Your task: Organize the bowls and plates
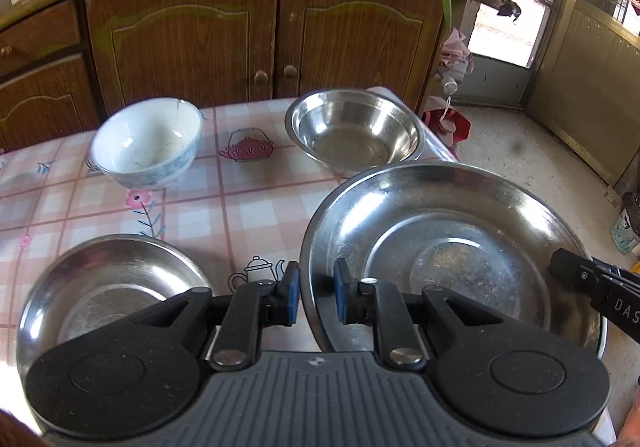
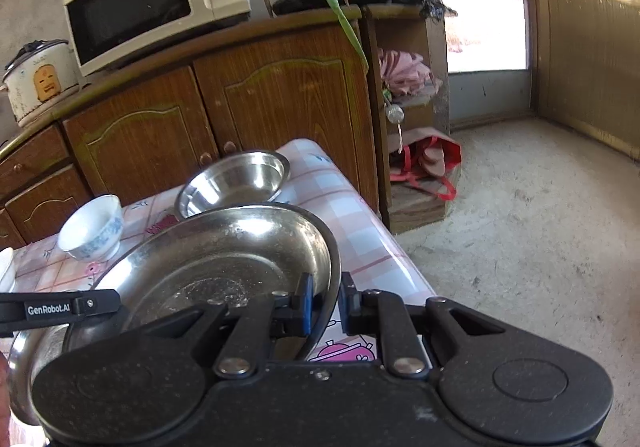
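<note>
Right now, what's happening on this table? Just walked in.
A person holds a gripper in each hand, and both are clamped on the rim of the large steel plate: the left gripper on its left edge, the right gripper on its right edge. The plate appears lifted clear of the checked tablecloth. A white ceramic bowl and two steel bowls, one far and one near, sit untouched.

Bare cloth in table [image 1: 248, 207] centre; bowls at corners, cabinet [image 1: 260, 31] blocks far side.
</note>
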